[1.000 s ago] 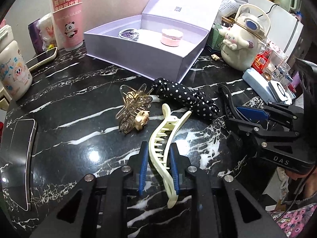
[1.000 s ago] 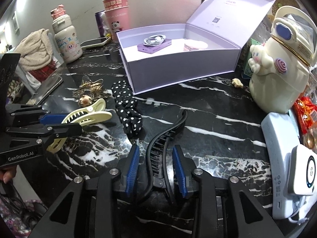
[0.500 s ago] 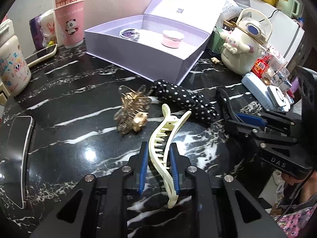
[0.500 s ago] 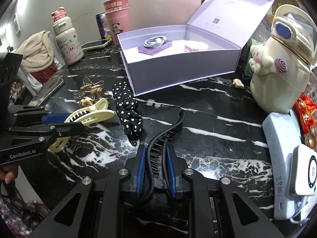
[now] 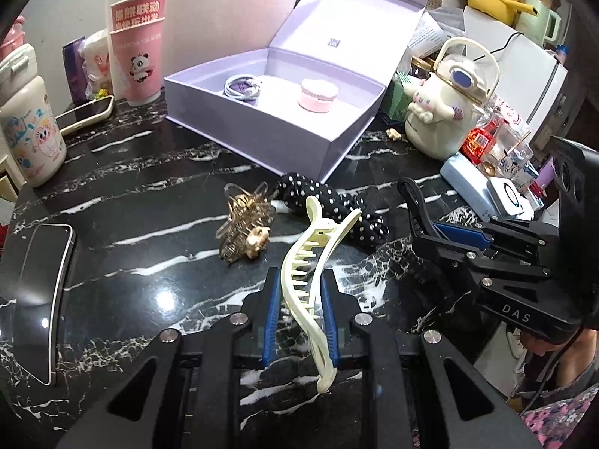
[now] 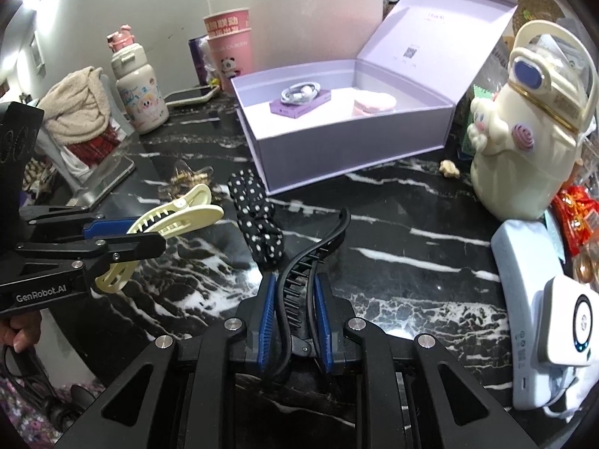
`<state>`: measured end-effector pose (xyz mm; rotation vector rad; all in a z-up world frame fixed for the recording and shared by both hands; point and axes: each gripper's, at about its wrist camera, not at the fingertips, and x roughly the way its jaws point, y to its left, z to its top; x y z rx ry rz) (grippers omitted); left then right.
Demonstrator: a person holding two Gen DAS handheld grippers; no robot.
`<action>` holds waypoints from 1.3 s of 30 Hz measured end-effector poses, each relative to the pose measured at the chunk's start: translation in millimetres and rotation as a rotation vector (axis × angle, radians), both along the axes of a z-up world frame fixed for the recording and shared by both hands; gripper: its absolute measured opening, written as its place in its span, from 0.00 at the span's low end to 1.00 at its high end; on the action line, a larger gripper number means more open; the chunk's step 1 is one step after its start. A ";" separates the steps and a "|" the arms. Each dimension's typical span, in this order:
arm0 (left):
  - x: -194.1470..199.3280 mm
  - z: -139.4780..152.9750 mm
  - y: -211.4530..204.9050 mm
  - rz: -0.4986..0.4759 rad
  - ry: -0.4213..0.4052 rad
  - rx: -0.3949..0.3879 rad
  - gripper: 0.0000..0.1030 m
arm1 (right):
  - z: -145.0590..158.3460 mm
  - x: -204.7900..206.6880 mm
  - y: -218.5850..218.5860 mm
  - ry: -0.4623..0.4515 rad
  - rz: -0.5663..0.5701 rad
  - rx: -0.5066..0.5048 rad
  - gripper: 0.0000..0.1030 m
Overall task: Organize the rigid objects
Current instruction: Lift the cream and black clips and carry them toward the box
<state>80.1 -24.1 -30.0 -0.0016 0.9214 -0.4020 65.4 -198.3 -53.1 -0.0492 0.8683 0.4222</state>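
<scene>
My left gripper [image 5: 298, 292] is shut on a cream hair clip [image 5: 312, 262] and holds it above the black marble table [image 5: 149, 194]; the clip also shows in the right wrist view [image 6: 176, 217]. My right gripper [image 6: 295, 299] is shut on a black hair clip [image 6: 314, 254], also seen in the left wrist view [image 5: 415, 209]. An open lilac box [image 5: 284, 112] stands behind, holding a cable on a purple case [image 6: 301, 99] and a pink round case [image 5: 318, 93]. A gold claw clip [image 5: 243, 232] and a polka-dot scrunchie [image 5: 337, 205] lie on the table.
A phone [image 5: 41, 299] lies at the left edge, another phone [image 5: 86, 114] by a pink cup [image 5: 136, 56]. A cartoon bottle [image 5: 32, 131] stands at left. A white Cinnamoroll kettle [image 5: 445, 112] and a blue power bank [image 6: 531, 299] crowd the right side.
My right gripper closed on the black clip and lifted it. My left gripper raised the cream clip and moved back from the box.
</scene>
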 end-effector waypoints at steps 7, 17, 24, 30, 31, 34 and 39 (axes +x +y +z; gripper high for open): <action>4.6 13.2 -0.4 -0.006 -0.025 -0.001 0.20 | 13.4 2.0 3.7 -0.024 0.006 0.001 0.20; 17.0 32.1 -3.3 -0.010 -0.086 -0.011 0.20 | 33.6 15.4 -0.6 -0.049 -0.009 0.024 0.20; 27.5 46.3 -6.6 -0.015 -0.122 -0.012 0.20 | 46.2 24.0 -1.9 -0.074 -0.002 0.044 0.20; 38.8 53.6 -8.5 -0.016 -0.136 -0.007 0.20 | 54.7 34.3 -2.9 -0.097 0.000 0.045 0.20; 41.3 54.9 -8.7 -0.015 -0.137 -0.009 0.20 | 56.6 36.3 -3.0 -0.102 -0.001 0.046 0.20; 48.9 58.3 -9.5 -0.009 -0.138 -0.008 0.20 | 60.9 43.6 -3.7 -0.108 -0.001 0.050 0.20; 62.3 64.4 -12.2 -0.004 -0.151 -0.009 0.20 | 67.8 55.1 -2.2 -0.125 0.001 0.049 0.20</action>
